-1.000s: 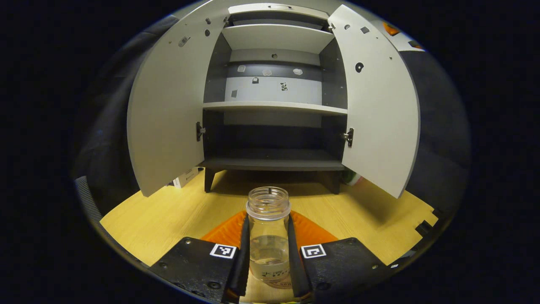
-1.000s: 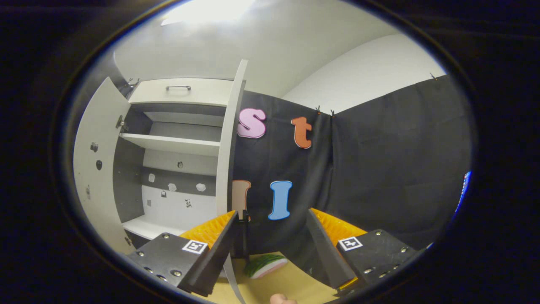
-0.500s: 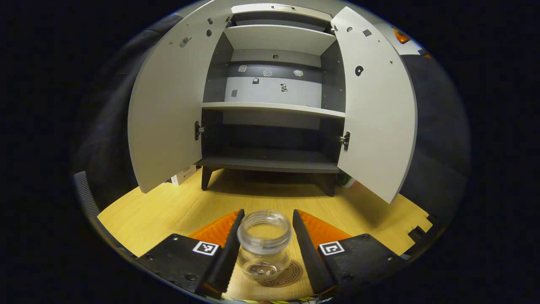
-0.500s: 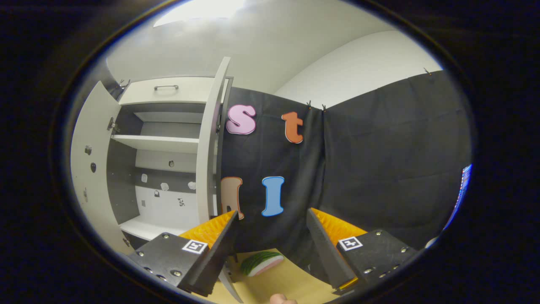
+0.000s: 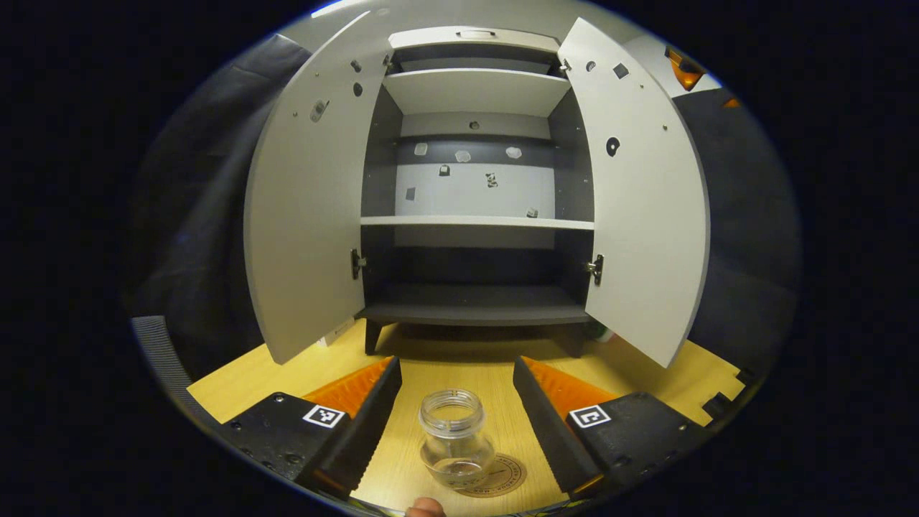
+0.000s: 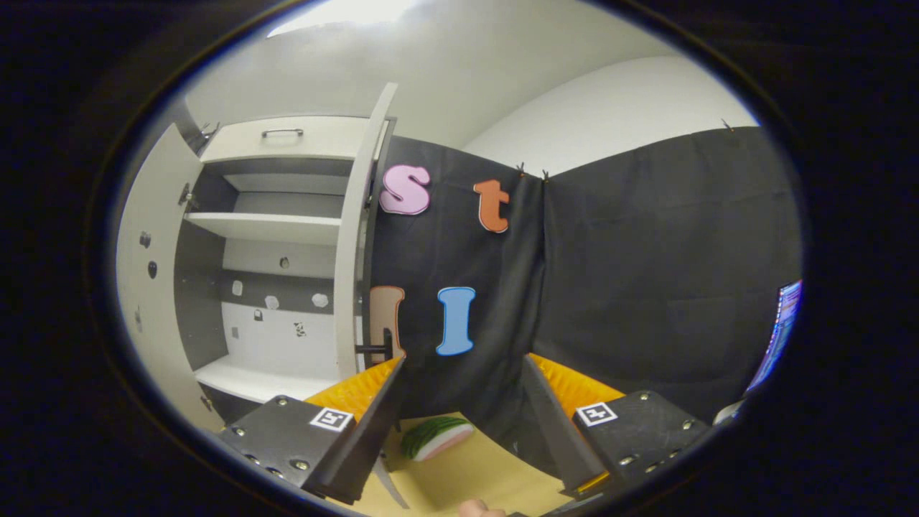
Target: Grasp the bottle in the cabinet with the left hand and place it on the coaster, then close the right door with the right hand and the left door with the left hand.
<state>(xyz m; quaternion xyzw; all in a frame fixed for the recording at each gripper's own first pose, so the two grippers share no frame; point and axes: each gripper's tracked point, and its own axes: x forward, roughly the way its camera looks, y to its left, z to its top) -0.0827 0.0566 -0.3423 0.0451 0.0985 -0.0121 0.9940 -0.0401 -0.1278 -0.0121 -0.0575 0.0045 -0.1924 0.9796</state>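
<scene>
Cabinet [image 5: 474, 179] takes up the centre and top of the left gripper view, standing on the wooden table [image 5: 495, 373]. Both doors are swung wide, which fits the order of the task: bottle out first, doors shut after. Shelves inside look bare.

Left door [image 5: 309, 208]: centre-left of the left gripper view, inner face toward the camera. Right door [image 5: 639, 208]: centre-right, likewise open. In the right gripper view the right door [image 6: 355, 237] shows nearly edge-on at centre-left, its handle just above that gripper's finger; judgement: the right hand is lined up beside the door's free edge so it can push it closed next.

Left gripper [image 5: 456, 424]: bottom of its own view, jaws spread wide, holding nothing, both fingers apart from the glass. Judgement: placement step is done.

Right gripper [image 6: 463, 424]: bottom of its own view, jaws spread, nothing between them, not touching the door.

Bottle [image 5: 455, 439]: bottom centre of the left gripper view, between the open fingers, upright, no cap, a little clear liquid at the bottom. It stands on the round coaster [image 5: 500, 476], set toward the coaster's left edge rather than its middle.

A green-and-pink thing [image 6: 436, 438], slice-shaped, lies on the table at bottom centre of the right gripper view.
</scene>
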